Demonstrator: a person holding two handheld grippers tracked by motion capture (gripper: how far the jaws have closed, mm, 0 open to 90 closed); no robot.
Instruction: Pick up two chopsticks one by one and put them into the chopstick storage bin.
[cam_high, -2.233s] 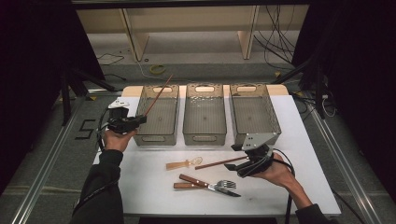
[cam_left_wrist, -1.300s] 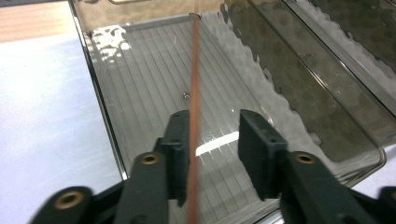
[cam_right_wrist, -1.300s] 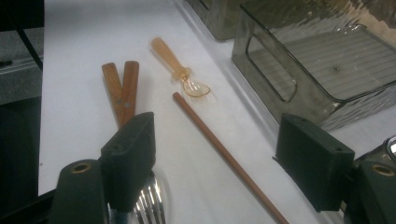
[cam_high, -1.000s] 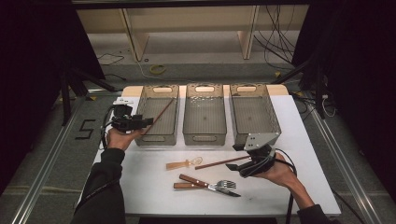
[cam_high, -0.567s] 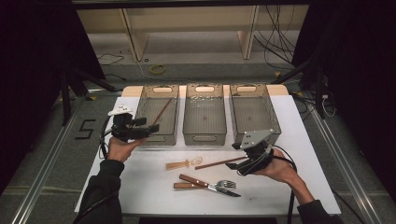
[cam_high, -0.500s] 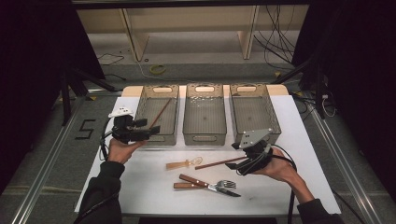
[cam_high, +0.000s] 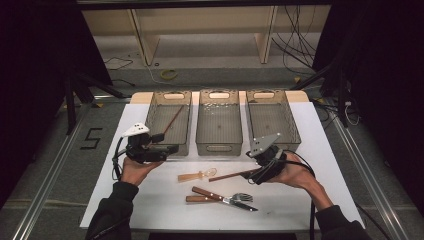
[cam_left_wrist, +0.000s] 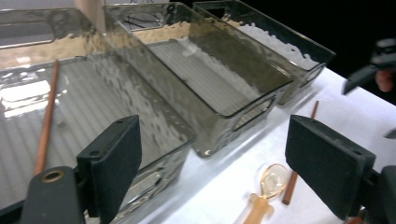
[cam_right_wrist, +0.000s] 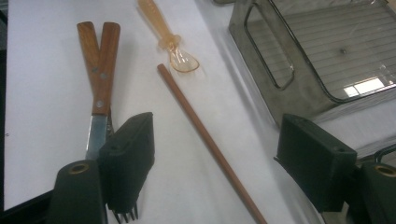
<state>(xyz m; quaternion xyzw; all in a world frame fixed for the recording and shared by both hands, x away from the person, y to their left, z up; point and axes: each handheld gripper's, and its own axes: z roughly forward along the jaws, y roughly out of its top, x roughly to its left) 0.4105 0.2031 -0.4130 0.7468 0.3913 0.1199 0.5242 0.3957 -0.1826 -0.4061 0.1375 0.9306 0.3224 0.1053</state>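
White counter, three clear bins in a row, cutlery in front.
Left tongs wide with jaws just opened, nothing between, at the near end of the left bin, one brown chopstick inside. Right tongs wide too, around the second chopstick on the counter, pads clear of it; amber spoon, knife and fork nearby.

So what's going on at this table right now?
A person sorts utensils into three clear bins. One chopstick lies in the left bin; the left gripper, whose jaws have just been opening, is empty beside that bin. The right gripper is open over the second chopstick on the table. A small amber spoon, a knife and a fork wait nearby.
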